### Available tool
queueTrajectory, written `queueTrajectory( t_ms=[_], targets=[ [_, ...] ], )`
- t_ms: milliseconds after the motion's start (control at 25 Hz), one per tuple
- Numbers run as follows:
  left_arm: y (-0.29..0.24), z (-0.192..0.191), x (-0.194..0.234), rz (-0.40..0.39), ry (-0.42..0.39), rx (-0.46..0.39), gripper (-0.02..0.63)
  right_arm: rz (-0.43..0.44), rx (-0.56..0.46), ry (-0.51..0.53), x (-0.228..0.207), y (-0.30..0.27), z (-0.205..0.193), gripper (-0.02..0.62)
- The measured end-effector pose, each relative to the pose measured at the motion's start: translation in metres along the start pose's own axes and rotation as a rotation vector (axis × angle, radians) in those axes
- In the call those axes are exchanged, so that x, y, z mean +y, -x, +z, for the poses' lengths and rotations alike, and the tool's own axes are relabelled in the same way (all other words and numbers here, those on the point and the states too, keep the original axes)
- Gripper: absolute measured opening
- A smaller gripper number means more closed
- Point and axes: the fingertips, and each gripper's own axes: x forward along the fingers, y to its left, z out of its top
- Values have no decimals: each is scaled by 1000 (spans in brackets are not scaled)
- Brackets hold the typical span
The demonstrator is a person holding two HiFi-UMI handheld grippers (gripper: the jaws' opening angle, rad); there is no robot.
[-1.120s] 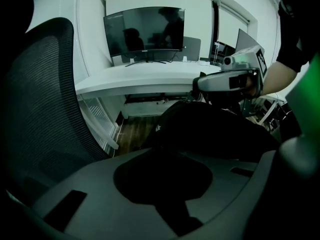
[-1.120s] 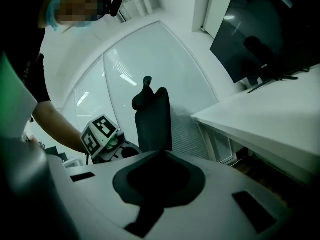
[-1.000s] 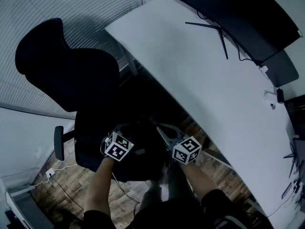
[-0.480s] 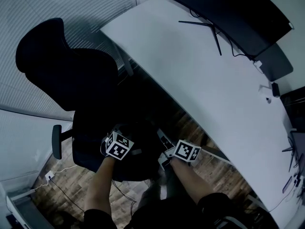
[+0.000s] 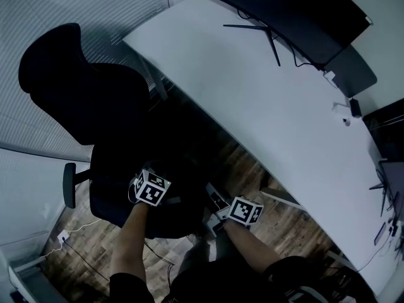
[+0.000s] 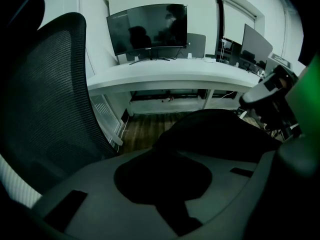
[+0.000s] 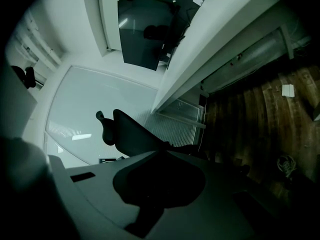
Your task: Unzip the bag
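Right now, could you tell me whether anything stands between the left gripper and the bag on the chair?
Nothing visible does. The left gripper has its jaws together right on the bag, which lies on the chair; the right gripper is beside it, not between.

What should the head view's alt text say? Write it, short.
Seen from above, a person's forearms hold a left hand-held gripper and a right hand-held gripper at a dark bag on a black office chair. A long white desk with a dark monitor runs diagonally behind, above wood flooring.
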Motion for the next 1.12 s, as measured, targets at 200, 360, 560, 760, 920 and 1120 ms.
queueTrajectory(
  t_ms=[200, 360, 560, 760, 920, 1120],
  targets=[
    [4, -4, -7, 9, -11, 7, 58, 7, -17, -23, 1, 21, -18, 44],
    [6, -7, -13, 8, -25, 12, 58, 8, -33, -27, 2, 35, -32, 44],
    [7, -13, -20, 6, -43, 14, 58, 4, -46, -46, -2, 54, -55, 44],
    [8, -17, -24, 4, -57, 10, 58, -7, -59, -60, -1, 73, -78, 44],
    [8, -21, -28, 4, -68, 13, 58, -13, -58, -52, 2, 84, -94, 44],
    [9, -26, -33, 0, -68, 15, 58, -25, -66, -41, 4, 98, -114, 44]
  ],
)
